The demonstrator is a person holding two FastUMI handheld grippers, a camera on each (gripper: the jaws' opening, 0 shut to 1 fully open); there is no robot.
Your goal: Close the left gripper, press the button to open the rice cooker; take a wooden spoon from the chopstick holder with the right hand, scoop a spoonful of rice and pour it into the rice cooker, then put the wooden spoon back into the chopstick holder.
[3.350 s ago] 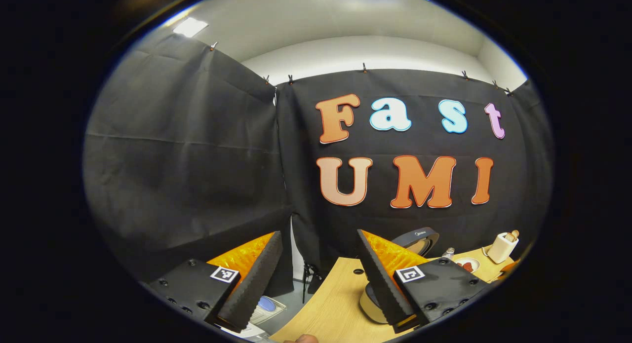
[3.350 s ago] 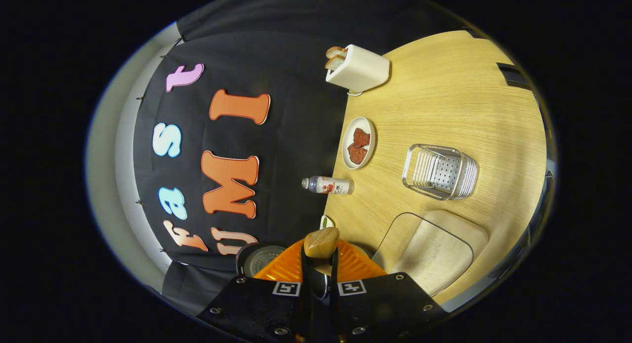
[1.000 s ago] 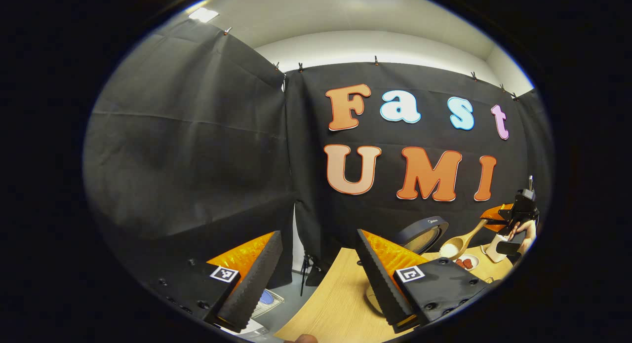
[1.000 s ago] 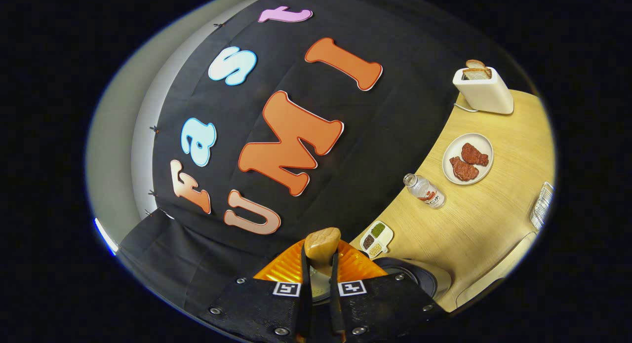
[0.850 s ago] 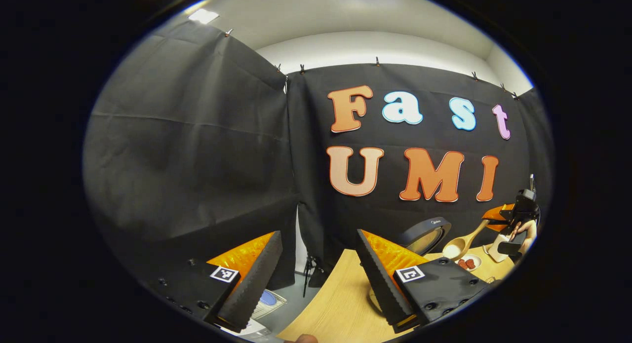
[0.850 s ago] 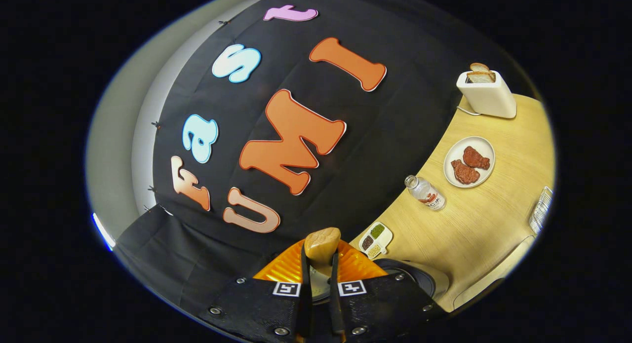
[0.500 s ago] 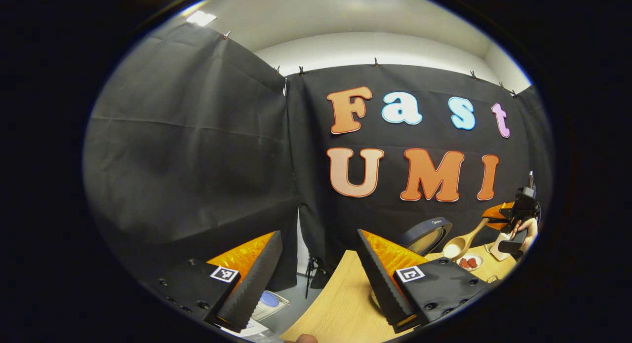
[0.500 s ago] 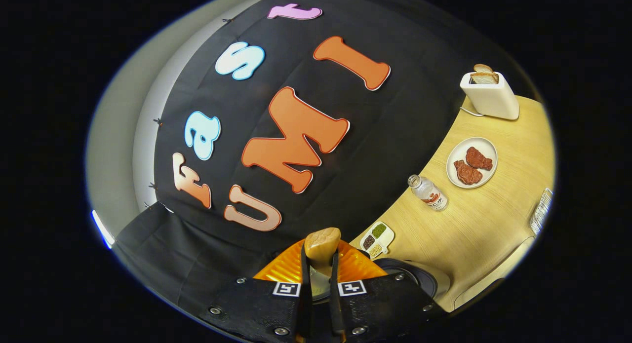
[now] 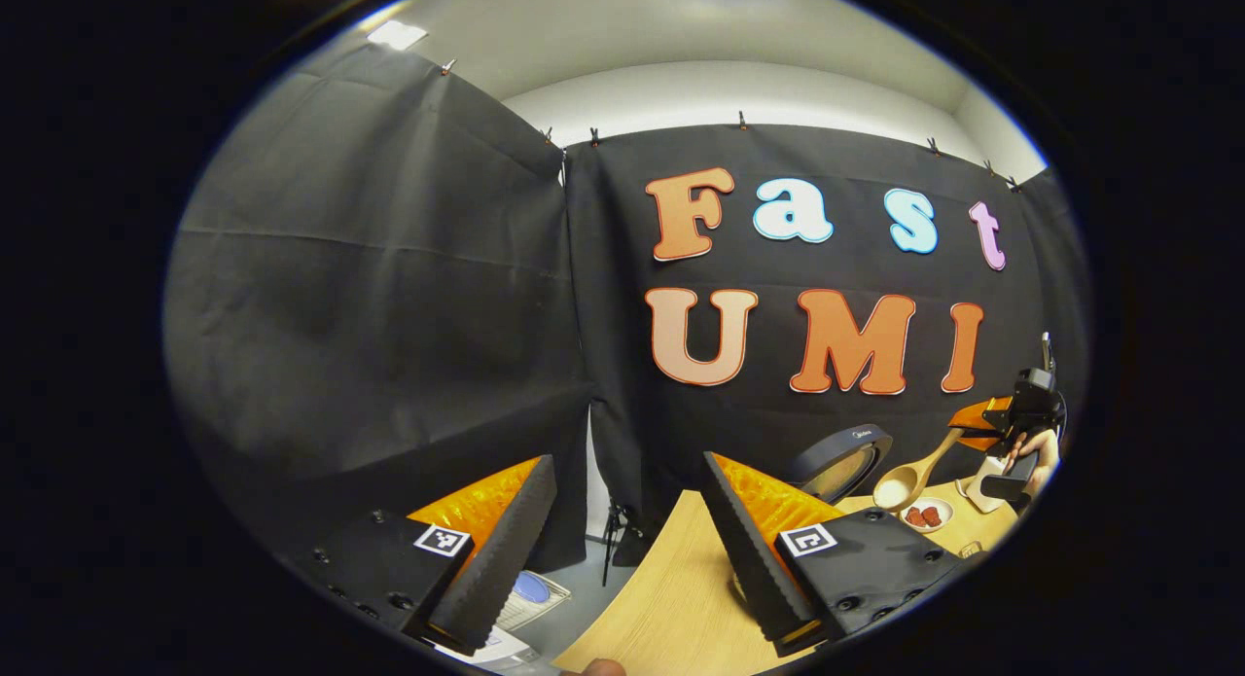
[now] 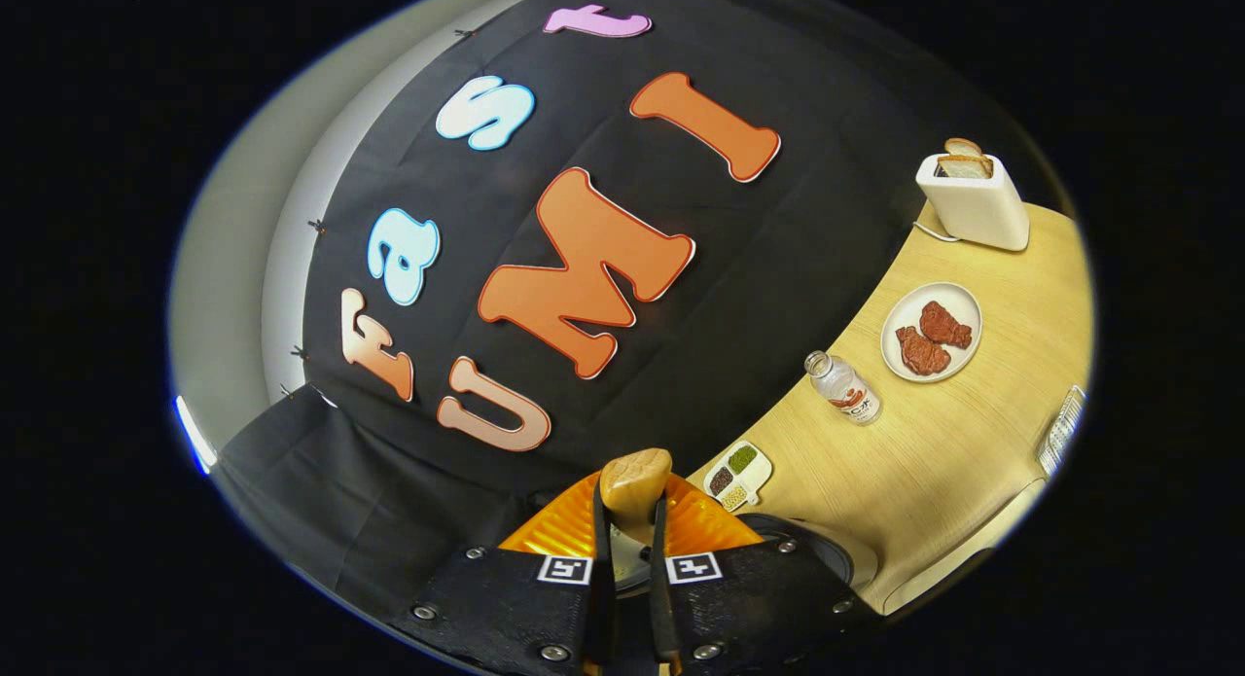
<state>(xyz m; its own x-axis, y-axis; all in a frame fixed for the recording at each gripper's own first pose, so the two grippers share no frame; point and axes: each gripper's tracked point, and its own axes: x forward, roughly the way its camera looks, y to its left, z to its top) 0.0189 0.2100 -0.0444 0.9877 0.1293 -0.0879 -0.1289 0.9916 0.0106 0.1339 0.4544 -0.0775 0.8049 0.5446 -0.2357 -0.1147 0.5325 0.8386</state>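
In the left gripper view, my left gripper (image 9: 627, 477) stands open with nothing between its fingers, above the table's left end. Far right, the rice cooker (image 9: 835, 459) has its round lid raised. The wooden spoon (image 9: 907, 477) hangs just right of that lid, its bowl pale with rice. The right gripper (image 9: 978, 418) and a hand (image 9: 1033, 452) hold its handle. In the right gripper view, my right gripper (image 10: 627, 509) is shut on the wooden spoon's handle end (image 10: 634, 479). The rice cooker's dark rim (image 10: 812, 545) shows just below right. The wire chopstick holder (image 10: 1060, 433) sits at the far right edge.
On the wooden table (image 10: 934, 462) stand a small seasoning tray (image 10: 739, 474), a bottle (image 10: 844, 389), a plate of red meat (image 10: 931, 331) and a white toaster with bread (image 10: 973, 207). A pale container edge (image 10: 958, 554) lies near the front.
The right gripper has turned upright and carried the rice-filled spoon leftward to beside the cooker's lid. In the last second it drifts only slightly. The left gripper stays open and still.
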